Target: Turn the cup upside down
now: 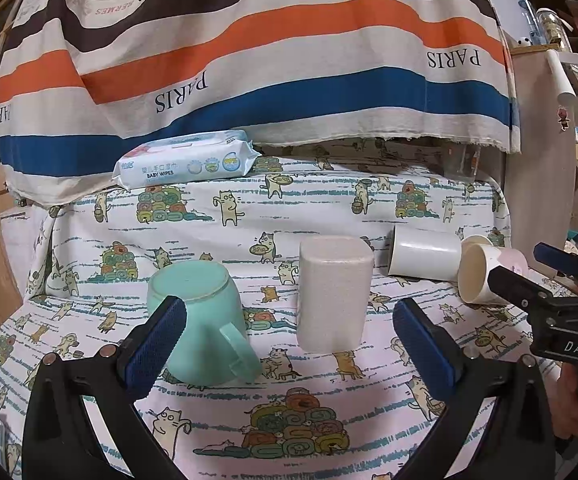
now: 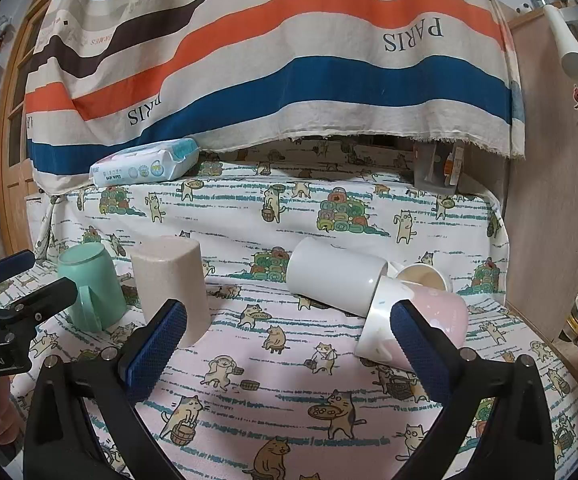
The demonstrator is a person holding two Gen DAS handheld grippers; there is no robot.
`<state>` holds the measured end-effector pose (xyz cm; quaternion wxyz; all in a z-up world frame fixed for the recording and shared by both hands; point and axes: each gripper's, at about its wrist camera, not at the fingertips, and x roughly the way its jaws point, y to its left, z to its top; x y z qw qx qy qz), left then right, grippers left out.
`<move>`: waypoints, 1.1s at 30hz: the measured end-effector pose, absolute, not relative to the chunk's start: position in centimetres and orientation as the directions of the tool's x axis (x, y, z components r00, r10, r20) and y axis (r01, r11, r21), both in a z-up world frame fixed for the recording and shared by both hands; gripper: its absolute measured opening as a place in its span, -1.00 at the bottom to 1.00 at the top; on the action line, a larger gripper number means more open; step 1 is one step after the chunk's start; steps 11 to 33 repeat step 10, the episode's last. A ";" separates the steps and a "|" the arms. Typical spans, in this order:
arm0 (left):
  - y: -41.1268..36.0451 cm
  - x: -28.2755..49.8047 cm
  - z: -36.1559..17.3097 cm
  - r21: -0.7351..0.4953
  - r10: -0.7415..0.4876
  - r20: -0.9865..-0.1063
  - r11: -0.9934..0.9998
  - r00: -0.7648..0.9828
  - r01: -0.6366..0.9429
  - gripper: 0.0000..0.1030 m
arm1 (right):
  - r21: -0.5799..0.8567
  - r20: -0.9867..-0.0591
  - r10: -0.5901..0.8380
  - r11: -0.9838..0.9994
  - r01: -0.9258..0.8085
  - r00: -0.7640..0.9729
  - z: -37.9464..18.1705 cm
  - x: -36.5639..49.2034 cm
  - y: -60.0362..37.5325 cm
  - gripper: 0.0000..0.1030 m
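Two cups inverted, three cups toppled

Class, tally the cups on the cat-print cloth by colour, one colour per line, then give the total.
Mint green cup: 1
Speckled beige cup: 1
White cup: 1
Pink cup: 1
Cream cup, partly hidden behind the pink one: 1
Total: 5 cups

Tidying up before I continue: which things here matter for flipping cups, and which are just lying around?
For the job: mint cup, beige cup, white cup, pink cup, cream cup.

Lying about: baby wipes pack, striped cloth.
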<state>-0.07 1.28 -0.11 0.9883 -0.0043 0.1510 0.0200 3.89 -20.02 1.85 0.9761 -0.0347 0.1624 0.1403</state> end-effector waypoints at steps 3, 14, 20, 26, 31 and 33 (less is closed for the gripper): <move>1.2 -0.1 -0.1 -0.003 0.038 -0.298 0.999 0.954 -0.041 0.99 | -0.023 -0.327 0.263 0.958 -0.286 0.908 1.9 3.9 -20.0 0.99; 1.2 -0.1 -0.1 -0.003 0.038 -0.299 0.999 0.954 -0.041 0.99 | -0.022 -0.328 0.263 0.958 -0.286 0.907 1.8 3.9 -20.1 0.99; 1.2 -0.1 -0.1 -0.003 0.038 -0.299 0.999 0.954 -0.041 0.99 | -0.022 -0.328 0.263 0.958 -0.286 0.907 1.8 3.9 -20.1 0.99; 1.2 -0.1 -0.1 -0.003 0.038 -0.299 0.999 0.954 -0.041 0.99 | -0.022 -0.328 0.263 0.958 -0.286 0.907 1.8 3.9 -20.1 0.99; 1.2 -0.1 -0.1 -0.003 0.038 -0.299 0.999 0.954 -0.041 0.99 | -0.022 -0.328 0.263 0.958 -0.286 0.907 1.8 3.9 -20.1 0.99; 1.2 -0.1 -0.1 -0.003 0.038 -0.299 0.999 0.954 -0.041 0.99 | -0.022 -0.328 0.263 0.958 -0.286 0.907 1.8 3.9 -20.1 0.99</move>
